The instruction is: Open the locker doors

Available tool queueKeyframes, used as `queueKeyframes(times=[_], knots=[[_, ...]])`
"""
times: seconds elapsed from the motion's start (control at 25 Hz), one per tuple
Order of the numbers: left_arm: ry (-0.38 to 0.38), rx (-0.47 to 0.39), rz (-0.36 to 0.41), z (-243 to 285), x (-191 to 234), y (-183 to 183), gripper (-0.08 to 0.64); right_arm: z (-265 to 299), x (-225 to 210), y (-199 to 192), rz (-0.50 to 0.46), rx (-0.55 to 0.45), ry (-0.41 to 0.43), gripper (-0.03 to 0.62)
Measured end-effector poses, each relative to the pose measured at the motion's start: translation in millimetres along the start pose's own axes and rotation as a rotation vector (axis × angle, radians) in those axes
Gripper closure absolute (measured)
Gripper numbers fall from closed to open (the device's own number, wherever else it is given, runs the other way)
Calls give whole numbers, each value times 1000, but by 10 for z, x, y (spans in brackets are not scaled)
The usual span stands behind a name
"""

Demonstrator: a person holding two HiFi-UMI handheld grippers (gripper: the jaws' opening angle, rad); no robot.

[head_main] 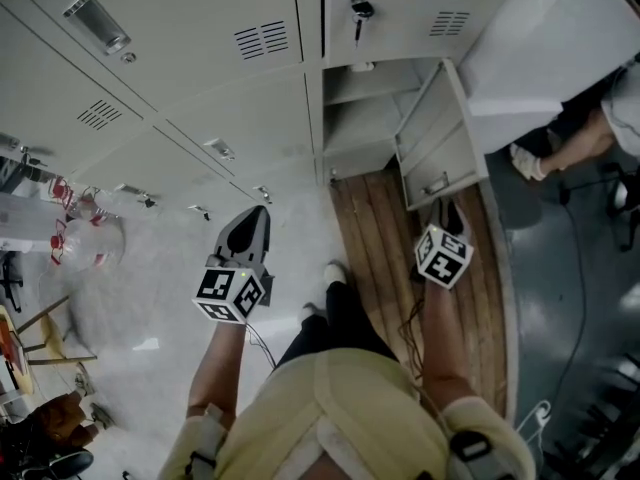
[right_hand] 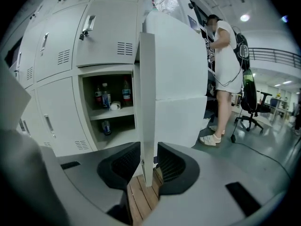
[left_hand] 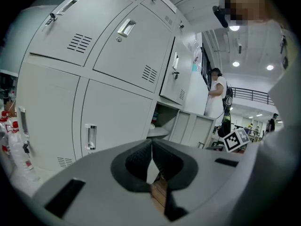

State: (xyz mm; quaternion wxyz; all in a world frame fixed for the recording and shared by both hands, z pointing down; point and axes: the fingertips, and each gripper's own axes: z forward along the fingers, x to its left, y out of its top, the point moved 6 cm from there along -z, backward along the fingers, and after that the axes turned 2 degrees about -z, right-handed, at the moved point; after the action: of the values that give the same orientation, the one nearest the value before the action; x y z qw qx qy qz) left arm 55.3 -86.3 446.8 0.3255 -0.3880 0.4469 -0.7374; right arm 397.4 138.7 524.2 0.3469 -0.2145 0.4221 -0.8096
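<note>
A bank of grey lockers (head_main: 200, 78) fills the wall ahead. The door (head_main: 440, 138) of one lower locker stands swung out, and its shelves (right_hand: 110, 112) show behind it. My right gripper (right_hand: 148, 166) has the free edge of that door (right_hand: 146, 102) between its pads, closed on it; in the head view it (head_main: 447, 208) sits at the door's bottom edge. My left gripper (left_hand: 151, 159) is shut with nothing in it. It hangs in front of closed lower lockers (left_hand: 117, 117), away from their recessed handle (left_hand: 91, 136), and shows in the head view (head_main: 258, 213) left of my leg.
Bottles and cans (right_hand: 110, 98) stand on the open locker's shelves. A key (head_main: 360, 13) hangs in the locker above. A person (right_hand: 225, 69) stands right of the door, with an office chair (right_hand: 251, 107) behind. A plastic bag of bottles (head_main: 85, 238) lies left.
</note>
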Motion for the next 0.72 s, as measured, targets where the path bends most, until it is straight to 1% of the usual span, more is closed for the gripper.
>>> queueKeyframes(times=[0.16, 0.28, 0.44, 0.6, 0.72], knots=[[8, -12, -1, -125, 15, 41, 557, -178, 73, 3, 7, -20, 35, 498], [24, -20, 0, -221, 38, 85, 557, -327, 195, 104, 13, -52, 54, 497], [54, -31, 11, -371, 76, 141, 557, -501, 384, 283, -4, -96, 98, 498], [95, -50, 5, -552, 161, 168, 557, -568, 565, 436, -29, -143, 151, 497], [142, -67, -14, -706, 267, 185, 557, -588, 725, 542, -49, -163, 190, 499]])
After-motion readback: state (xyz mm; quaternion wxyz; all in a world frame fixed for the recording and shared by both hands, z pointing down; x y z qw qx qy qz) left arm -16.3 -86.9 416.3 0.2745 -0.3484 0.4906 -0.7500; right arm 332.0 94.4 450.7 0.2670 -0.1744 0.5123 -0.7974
